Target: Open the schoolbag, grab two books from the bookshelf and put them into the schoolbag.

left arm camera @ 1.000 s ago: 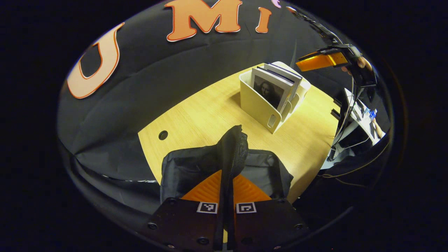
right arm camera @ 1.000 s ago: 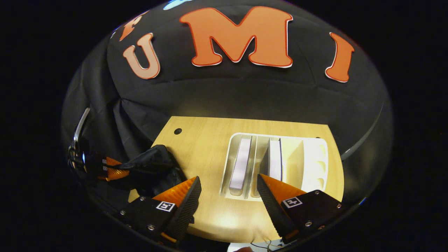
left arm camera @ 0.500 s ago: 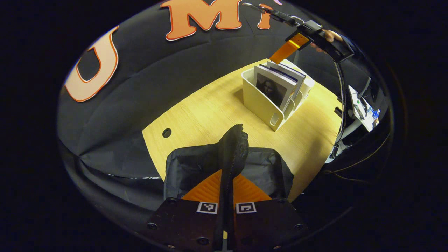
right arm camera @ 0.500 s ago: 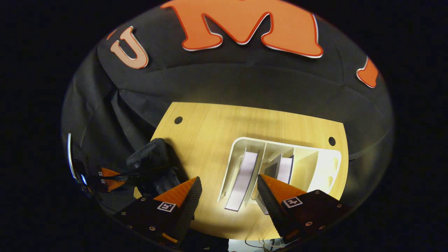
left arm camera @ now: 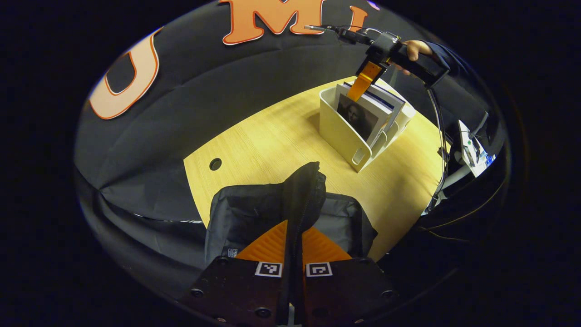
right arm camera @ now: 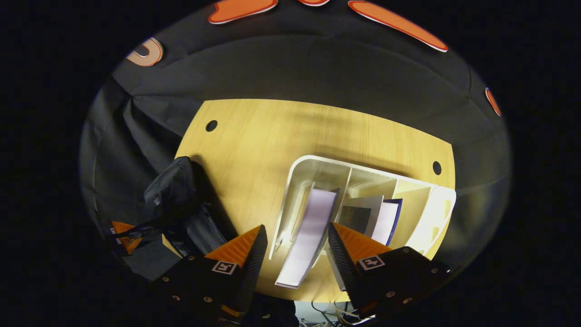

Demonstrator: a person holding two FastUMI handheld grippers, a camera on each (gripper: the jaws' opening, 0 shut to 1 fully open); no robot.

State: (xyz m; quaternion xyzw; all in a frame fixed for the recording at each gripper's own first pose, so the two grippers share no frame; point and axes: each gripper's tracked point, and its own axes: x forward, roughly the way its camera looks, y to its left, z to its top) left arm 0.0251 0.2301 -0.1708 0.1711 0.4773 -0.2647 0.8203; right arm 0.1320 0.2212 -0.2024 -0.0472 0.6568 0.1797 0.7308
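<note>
My left gripper (left arm camera: 294, 227) is shut on the raised zipper edge of the black schoolbag (left arm camera: 254, 213), which sits at the near end of the wooden table. The white bookshelf (left arm camera: 340, 134) stands farther along the table with books (left arm camera: 361, 117) upright in it. In the right gripper view, my right gripper (right arm camera: 295, 240) is open, pointing down over the bookshelf (right arm camera: 295, 181). One book (right arm camera: 311, 227) stands between its fingers, apart from both. A second book (right arm camera: 386, 220) stands one slot over. The left gripper (right arm camera: 122, 229) and the schoolbag (right arm camera: 174, 195) show at the left there. The right gripper (left arm camera: 361, 86) hangs over the books.
The wooden table (right arm camera: 254, 136) has round cable holes (right arm camera: 211, 126) near its back corners. A hand (left arm camera: 413, 47) holds the right gripper, with cables trailing down. Equipment (left arm camera: 472, 154) stands off the table's far side. Black cloth walls the booth.
My right gripper has swung over the bookshelf and come down, so the first book now stands between its open fingers. My left gripper keeps its hold on the schoolbag's edge.
</note>
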